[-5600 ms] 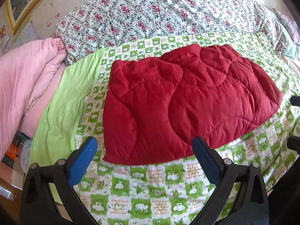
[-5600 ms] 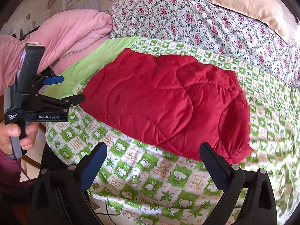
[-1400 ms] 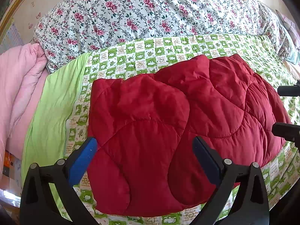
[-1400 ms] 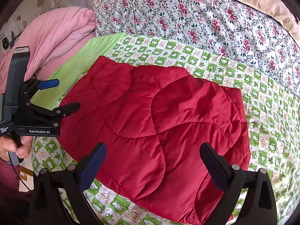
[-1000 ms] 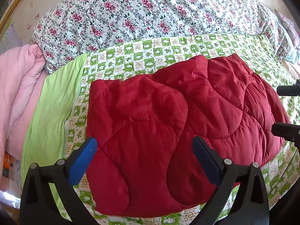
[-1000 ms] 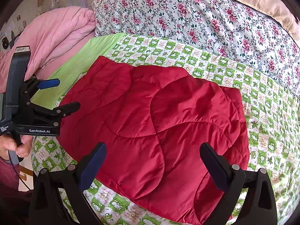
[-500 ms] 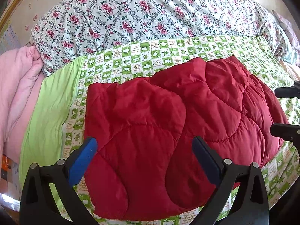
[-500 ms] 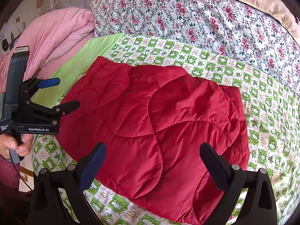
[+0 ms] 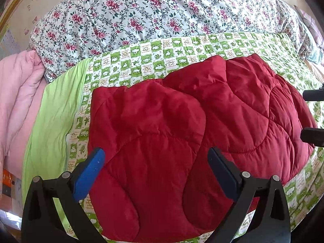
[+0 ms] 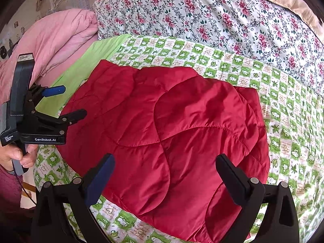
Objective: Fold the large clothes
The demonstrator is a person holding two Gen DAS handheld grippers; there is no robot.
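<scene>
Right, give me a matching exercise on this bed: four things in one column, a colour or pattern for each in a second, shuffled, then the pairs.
Things:
1. quilted jacket
2. bunched blanket
3. big duvet
4. sheet under the jacket

Looks:
A. white with pink roses
B. green and white checks
C. plain red
D. plain pink

Pairs: 1-C, 2-D, 3-A, 4-B
</scene>
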